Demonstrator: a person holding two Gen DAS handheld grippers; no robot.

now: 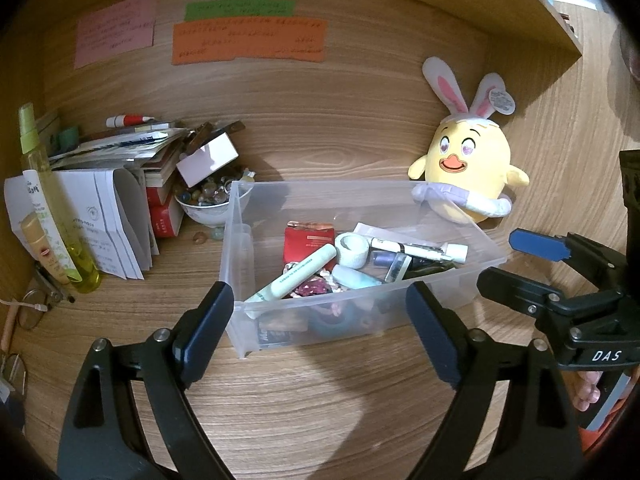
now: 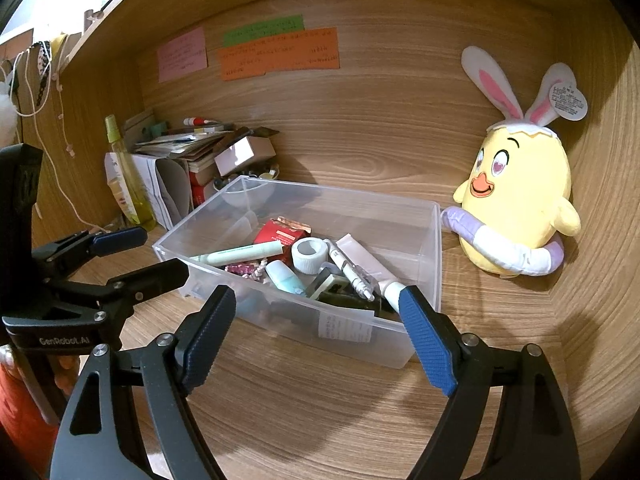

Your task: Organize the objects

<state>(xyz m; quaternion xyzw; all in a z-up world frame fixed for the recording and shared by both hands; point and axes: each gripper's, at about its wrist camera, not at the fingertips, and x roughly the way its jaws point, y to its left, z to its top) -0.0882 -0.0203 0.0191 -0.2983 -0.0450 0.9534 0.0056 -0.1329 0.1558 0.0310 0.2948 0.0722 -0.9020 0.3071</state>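
Note:
A clear plastic bin [image 1: 240, 216] [image 2: 434, 240] stands on the wooden desk. It holds a mint tube [image 1: 296, 276] [image 2: 244, 256], a white tape roll [image 1: 352, 250] [image 2: 308, 256], a red box [image 1: 308, 242] [image 2: 280, 236], a white pen [image 1: 416, 246] [image 2: 352, 272] and other small items. My left gripper [image 1: 320, 304] is open and empty just in front of the bin; it also shows in the right wrist view [image 2: 152, 252]. My right gripper [image 2: 320, 308] is open and empty at the bin's near wall; it also shows in the left wrist view [image 1: 504, 256].
A yellow chick plush with bunny ears [image 1: 468, 168] [image 2: 520, 200] sits right of the bin. At the left stand a pile of papers and books [image 1: 120, 184] [image 2: 180, 156], a bowl of glass beads [image 1: 204, 200], a yellow-green spray bottle [image 1: 52, 200] [image 2: 126, 176]. Coloured notes [image 1: 248, 40] hang on the back wall.

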